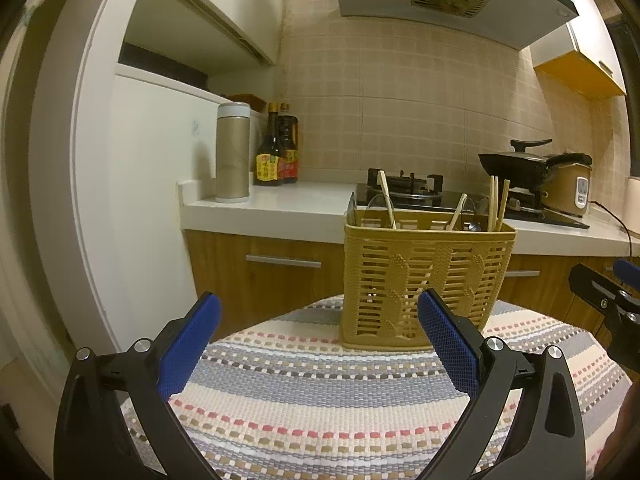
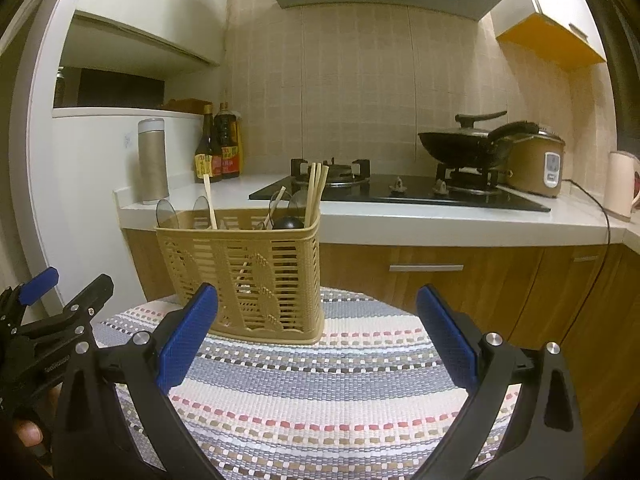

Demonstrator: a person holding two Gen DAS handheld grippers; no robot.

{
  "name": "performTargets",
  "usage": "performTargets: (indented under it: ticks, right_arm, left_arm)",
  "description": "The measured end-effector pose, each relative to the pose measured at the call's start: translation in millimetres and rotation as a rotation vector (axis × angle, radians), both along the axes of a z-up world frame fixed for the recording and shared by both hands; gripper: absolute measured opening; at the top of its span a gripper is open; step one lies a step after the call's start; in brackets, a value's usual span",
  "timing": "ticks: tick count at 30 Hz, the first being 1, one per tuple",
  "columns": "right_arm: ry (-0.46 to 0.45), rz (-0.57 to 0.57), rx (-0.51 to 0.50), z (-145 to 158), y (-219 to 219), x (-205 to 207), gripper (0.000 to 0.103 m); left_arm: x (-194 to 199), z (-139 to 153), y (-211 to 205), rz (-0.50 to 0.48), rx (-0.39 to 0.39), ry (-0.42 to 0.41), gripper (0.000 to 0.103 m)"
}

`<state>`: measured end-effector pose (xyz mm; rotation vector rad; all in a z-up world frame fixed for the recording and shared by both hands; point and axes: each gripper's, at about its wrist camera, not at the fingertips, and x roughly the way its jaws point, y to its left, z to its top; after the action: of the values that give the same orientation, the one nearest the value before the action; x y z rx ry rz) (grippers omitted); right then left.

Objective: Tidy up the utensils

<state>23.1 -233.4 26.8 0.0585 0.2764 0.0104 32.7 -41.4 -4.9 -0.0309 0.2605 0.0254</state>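
Nearest the cameras, the left gripper [image 1: 319,330] is hanging over the striped woven cloth [image 1: 320,400] with its blue-padded fingers [image 1: 192,344] spread wide and holding nothing. The right gripper [image 2: 317,330] is presenting the same: fingers [image 2: 188,340] spread, nothing between them. In the right wrist view the left gripper is showing at 9 o'clock with part of a hand [image 2: 28,432] on its handle; in the left wrist view the right gripper is showing at 3 o'clock.

Beyond the fingers, the tan slatted utensil basket [image 1: 428,280] is standing upright on the far part of the cloth, at 12 o'clock to the left gripper and about 11 o'clock to the right. It is touching neither gripper. Chopsticks [image 1: 496,204] are standing in its right end, further single sticks [image 1: 387,200] are leaning toward the left and middle, and clear spoon bowls [image 2: 166,214] and a dark ladle-like head [image 2: 288,223] are rising above the rim.

No loose utensils are lying on the visible cloth. Judgement: the sorting is appearing largely complete, or complete; whether pieces are remaining outside the views cannot be told.

Farther back, the worktop [image 2: 400,220] is carrying a flask [image 2: 153,160], two sauce bottles [image 2: 218,148], a gas hob [image 2: 400,192] with a black pan [image 2: 460,148], a rice cooker [image 2: 536,168] and a pale kettle [image 2: 620,184].
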Motion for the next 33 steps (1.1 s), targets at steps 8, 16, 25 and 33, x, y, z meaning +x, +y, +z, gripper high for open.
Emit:
performTargets:
  ticks: [8, 16, 25, 33]
  right_arm:
    - [0.001, 0.001, -0.014, -0.8, 2.7, -0.4, 0.095]
    - [0.010, 0.000, -0.006, -1.3, 1.1, 0.9, 0.095]
    - [0.010, -0.002, -0.009, -1.6, 1.7, 1.4, 0.095]
    - [0.011, 0.003, -0.010, -2.1, 1.9, 2.0, 0.095]
  left_arm:
    - [-1.5, 0.6, -2.3, -0.002, 0.010, -0.002, 0.095]
    - [-2.0, 0.8, -4.2, -0.003, 0.014, -0.003, 0.095]
    - [-1.4, -0.1, -4.1, -0.007, 0.007, 0.004, 0.095]
    - [0.0, -1.6, -4.3, -0.013, 0.006, 0.009, 0.095]
